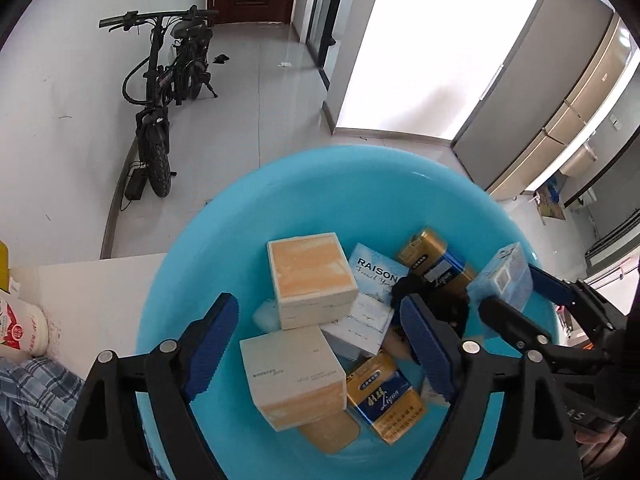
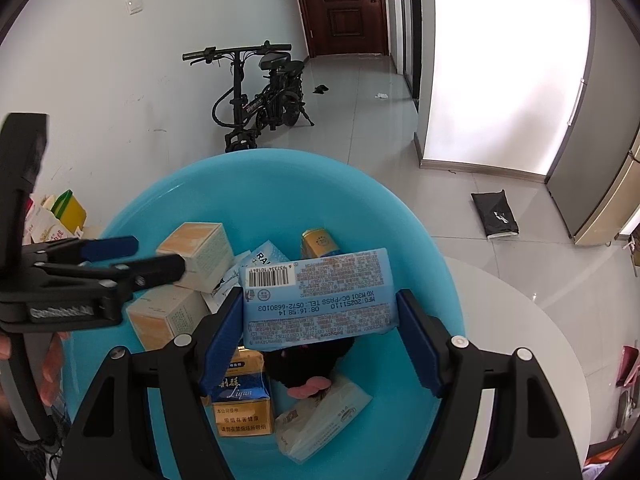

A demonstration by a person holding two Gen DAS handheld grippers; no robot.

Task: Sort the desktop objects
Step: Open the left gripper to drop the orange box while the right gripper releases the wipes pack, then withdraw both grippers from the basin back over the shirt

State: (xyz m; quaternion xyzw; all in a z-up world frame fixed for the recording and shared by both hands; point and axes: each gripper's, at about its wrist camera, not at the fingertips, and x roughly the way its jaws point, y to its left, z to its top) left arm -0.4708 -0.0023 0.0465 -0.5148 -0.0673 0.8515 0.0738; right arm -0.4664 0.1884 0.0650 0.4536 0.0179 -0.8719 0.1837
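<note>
Above a white counter (image 2: pixel 520 320), two hand-held claws hang over a large light-blue plastic basin (image 1: pixel 304 200) that holds a jumble of small packages.

The left claw (image 1: pixel 320 348) points steeply down into the basin with its blue-padded fingers (image 1: pixel 212 344) spread wide and nothing pressed between them. Directly below it lies a cream and orange box (image 1: pixel 294 376). A second box of the same kind (image 1: pixel 310 278) sits just beyond, tilted against a white and blue packet printed "RAISON" (image 1: pixel 376 272). Two gold and blue cigarette packs lie in the pile, one near the left claw's right finger (image 1: pixel 382 396) and one further back (image 1: pixel 430 258).

The right claw (image 2: pixel 320 340) grips a light-blue packet of wipes (image 2: pixel 320 292) across its short ends, one pad on each end. The packet is held level above the basin, its back label and barcode facing the camera. Under it rest a dark furry thing with a pink part (image 2: pixel 308 364), which I cannot identify, and a pale soft pack of tissues (image 2: pixel 324 416).

At the counter's left edge stand a white bottle with a red label (image 1: pixel 20 328) and a yellow and white carton (image 2: pixel 68 212). Part of a hand (image 2: pixel 52 372) holds the left claw's handle.

Beyond the counter is a grey tiled floor (image 1: pixel 248 92), where a black electric bicycle (image 1: pixel 168 80) is parked by a white wall, with a dark wooden door (image 2: pixel 340 4) further back.
</note>
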